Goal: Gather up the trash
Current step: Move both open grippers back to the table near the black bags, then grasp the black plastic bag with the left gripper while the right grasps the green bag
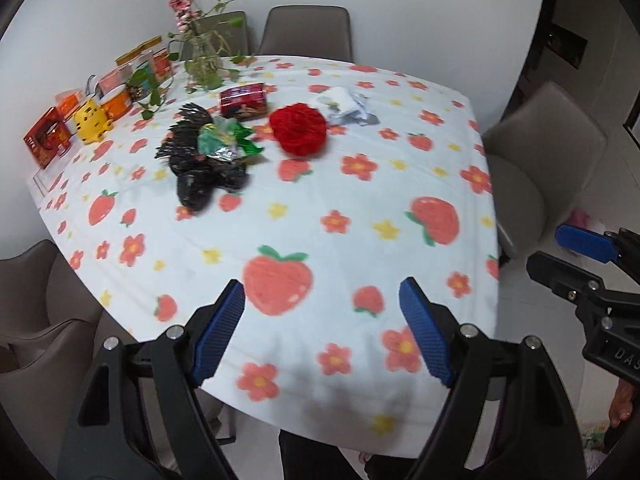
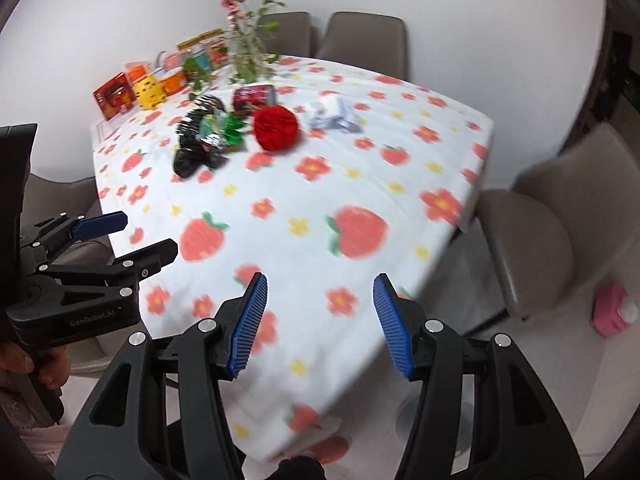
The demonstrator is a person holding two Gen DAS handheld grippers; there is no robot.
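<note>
Trash lies at the far side of the strawberry-print table (image 1: pixel 360 208): a black plastic bag (image 1: pixel 200 160) under a green wrapper (image 1: pixel 228 140), a red packet (image 1: pixel 244 100), a red honeycomb paper ball (image 1: pixel 298 128) and crumpled white paper (image 1: pixel 344 108). My left gripper (image 1: pixel 322 292) hangs open over the table's near edge, nothing between its blue pads. My right gripper (image 2: pixel 320 280) is open and empty too, over the near right edge, well short of the black bag (image 2: pixel 192 148), the red ball (image 2: pixel 276 126) and the white paper (image 2: pixel 332 116). Each gripper shows at the other view's side.
A glass vase with trailing plants (image 1: pixel 204 60), a yellow mug (image 1: pixel 90 120) and several red and orange boxes (image 1: pixel 48 140) line the far left edge. Grey chairs (image 1: pixel 532 168) stand around the table. A pink object (image 2: pixel 612 312) sits on the floor at right.
</note>
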